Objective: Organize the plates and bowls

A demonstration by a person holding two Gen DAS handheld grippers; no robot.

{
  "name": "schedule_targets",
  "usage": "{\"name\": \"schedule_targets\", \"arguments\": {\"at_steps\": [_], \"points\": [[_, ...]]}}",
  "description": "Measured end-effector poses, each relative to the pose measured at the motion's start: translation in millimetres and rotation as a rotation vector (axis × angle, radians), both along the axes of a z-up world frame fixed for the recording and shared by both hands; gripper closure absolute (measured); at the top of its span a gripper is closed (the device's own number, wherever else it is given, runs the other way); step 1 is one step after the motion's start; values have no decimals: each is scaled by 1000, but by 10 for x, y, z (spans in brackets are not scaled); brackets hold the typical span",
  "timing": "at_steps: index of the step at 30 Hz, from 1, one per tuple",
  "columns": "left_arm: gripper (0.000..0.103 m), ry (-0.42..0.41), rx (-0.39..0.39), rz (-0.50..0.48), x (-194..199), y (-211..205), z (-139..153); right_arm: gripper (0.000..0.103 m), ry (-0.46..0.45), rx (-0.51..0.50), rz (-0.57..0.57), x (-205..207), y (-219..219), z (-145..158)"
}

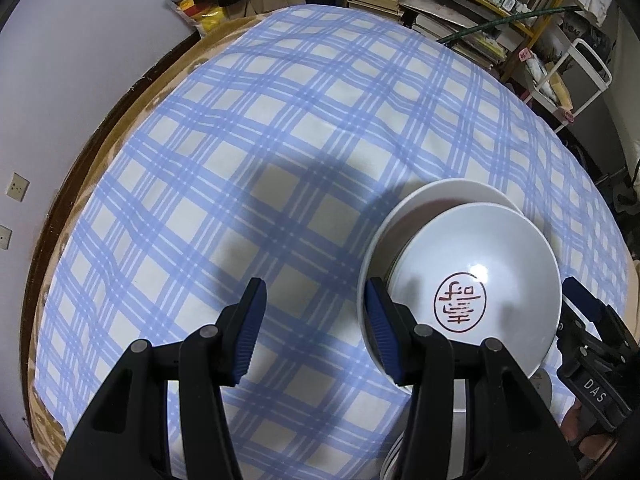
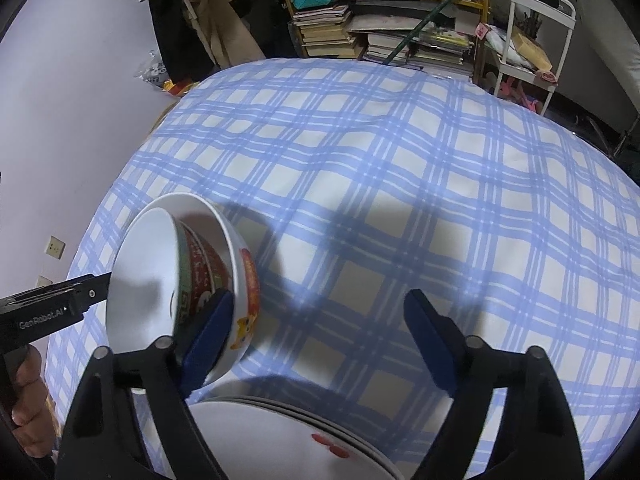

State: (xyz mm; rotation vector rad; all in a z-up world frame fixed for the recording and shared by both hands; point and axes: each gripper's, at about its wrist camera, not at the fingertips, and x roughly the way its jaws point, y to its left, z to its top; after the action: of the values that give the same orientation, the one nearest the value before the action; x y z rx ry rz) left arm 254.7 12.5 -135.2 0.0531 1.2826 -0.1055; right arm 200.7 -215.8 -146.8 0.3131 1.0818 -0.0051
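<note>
left wrist view: left gripper (image 1: pixel 316 332) fingers spread wide, nothing between them; right finger (image 1: pixel 382 330) touches outer rim of nested bowls (image 1: pixel 472 280), tilted above checked cloth (image 1: pixel 280 160).
right wrist view: right gripper (image 2: pixel 320 340) fingers spread wide; left finger (image 2: pixel 208 336) against bowls' outer wall; plate stack (image 2: pixel 280 436) below.

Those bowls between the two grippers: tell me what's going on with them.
Two nested bowls sit tilted between the left gripper and the right gripper, above a stack of plates on the checked tablecloth. Both grippers are open; each has one finger against the bowls' rim, steadying rather than clamping them.
</note>
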Motion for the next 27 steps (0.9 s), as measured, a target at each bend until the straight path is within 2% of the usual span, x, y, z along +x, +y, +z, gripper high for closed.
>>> {"name": "schedule_targets", "arguments": {"at_steps": [4,10,13,14,15,17,18,21,24,27], "points": [[54,-15,31,-20,-20,-55,19,17,2,20,-38,-19,-15,-18],[55,-30,47,-39,-30,-79,35,25,-7,24,-26,-13,0,3],[54,-32,47,-40,-31,-79,33,34,-16,21,-12,1,34,23],[54,-32,44,-42,-32,-78,34,41,-20,21,-4,3,53,32],[54,-31,42,-43,-35,-79,36,57,-28,29,14,9,79,46],[54,-35,48,-46,-39,-83,31,76,-20,42,70,63,163,74],[54,-38,50,-49,-42,-86,30,82,-17,32,85,81,200,86],[58,-31,34,-44,-43,-85,27,90,-11,25,102,131,252,90],[68,-17,3,-55,-42,-100,25,91,-5,34,90,144,257,58],[76,-23,5,-75,-54,-143,27,92,0,58,93,151,262,34]]}}
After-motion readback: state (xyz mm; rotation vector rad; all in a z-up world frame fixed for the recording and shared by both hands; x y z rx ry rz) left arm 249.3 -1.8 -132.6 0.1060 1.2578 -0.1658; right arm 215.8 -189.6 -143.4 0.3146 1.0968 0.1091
